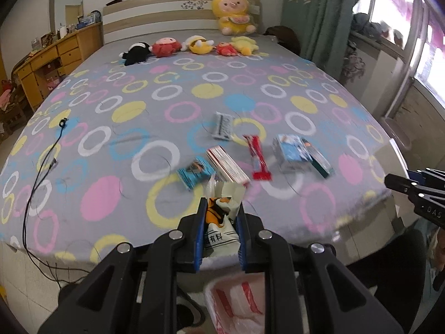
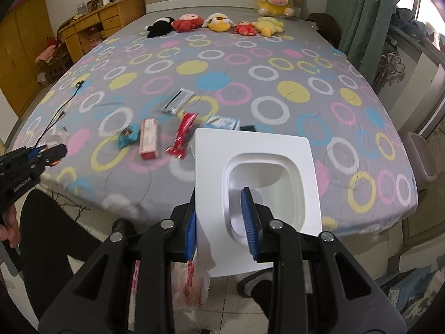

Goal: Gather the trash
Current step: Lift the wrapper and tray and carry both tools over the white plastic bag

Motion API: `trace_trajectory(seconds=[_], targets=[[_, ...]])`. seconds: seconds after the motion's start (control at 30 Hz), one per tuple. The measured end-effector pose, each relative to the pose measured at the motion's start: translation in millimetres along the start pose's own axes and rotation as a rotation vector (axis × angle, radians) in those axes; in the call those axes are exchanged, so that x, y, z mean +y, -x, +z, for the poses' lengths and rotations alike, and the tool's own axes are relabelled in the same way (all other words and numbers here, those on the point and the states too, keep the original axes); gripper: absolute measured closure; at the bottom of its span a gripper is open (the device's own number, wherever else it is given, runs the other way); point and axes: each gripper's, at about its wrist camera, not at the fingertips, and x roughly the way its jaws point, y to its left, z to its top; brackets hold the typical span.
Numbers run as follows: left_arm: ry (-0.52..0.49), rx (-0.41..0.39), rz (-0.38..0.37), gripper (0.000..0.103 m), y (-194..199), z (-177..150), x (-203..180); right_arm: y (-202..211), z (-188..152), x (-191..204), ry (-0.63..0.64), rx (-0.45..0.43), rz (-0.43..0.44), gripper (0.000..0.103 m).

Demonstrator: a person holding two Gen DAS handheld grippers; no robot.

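My left gripper (image 1: pixel 221 208) is shut on a white and orange snack wrapper (image 1: pixel 222 222), held over the bed's near edge. Below it hangs a red and white plastic bag (image 1: pixel 239 300). My right gripper (image 2: pixel 222 203) is shut on the rim of a white plastic tray (image 2: pixel 256 150), held above the bed's edge. On the bed lie a blue wrapper (image 1: pixel 194 172), a red and white box (image 1: pixel 228 164), a red wrapper (image 1: pixel 258 158), a silver packet (image 1: pixel 222 125), a light blue pack (image 1: pixel 290 147) and a dark green box (image 1: pixel 319 158). They also show in the right wrist view: the red wrapper (image 2: pixel 183 133), the box (image 2: pixel 148 137).
The bed (image 1: pixel 139 105) has a grey sheet with coloured rings. Several plush toys (image 1: pixel 194 46) line the headboard. A black cable (image 1: pixel 41 167) lies at the left. A wooden desk (image 1: pixel 50 64) stands left, a grey bin (image 2: pixel 422 156) right. The bag also shows under my right gripper (image 2: pixel 192 284).
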Motion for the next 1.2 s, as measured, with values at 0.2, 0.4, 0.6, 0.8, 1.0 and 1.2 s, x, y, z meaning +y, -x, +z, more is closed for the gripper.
trace_trajectory(seconds=[0.2, 0.4, 0.6, 0.8, 1.0, 1.2], targets=[[-0.026, 0.044, -0.042, 0.084, 7, -37, -21, 12, -32, 25, 0.023, 0.013, 0.026, 0.075], [-0.044, 0.089, -0.058, 0.084, 0, -69, -33, 8, -59, 45, 0.039, 0.042, 0.049, 0.075], [-0.062, 0.16, -0.079, 0.084, -23, -100, -43, -12, -85, 65, 0.074, 0.1, 0.074, 0.075], [-0.037, 0.303, -0.123, 0.084, -65, -133, -44, -51, -113, 78, 0.071, 0.192, 0.118, 0.075], [0.045, 0.434, -0.141, 0.084, -112, -169, -42, -103, -135, 83, 0.056, 0.303, 0.131, 0.075], [0.108, 0.5, -0.134, 0.084, -151, -181, -42, -157, -147, 82, 0.019, 0.388, 0.134, 0.075]])
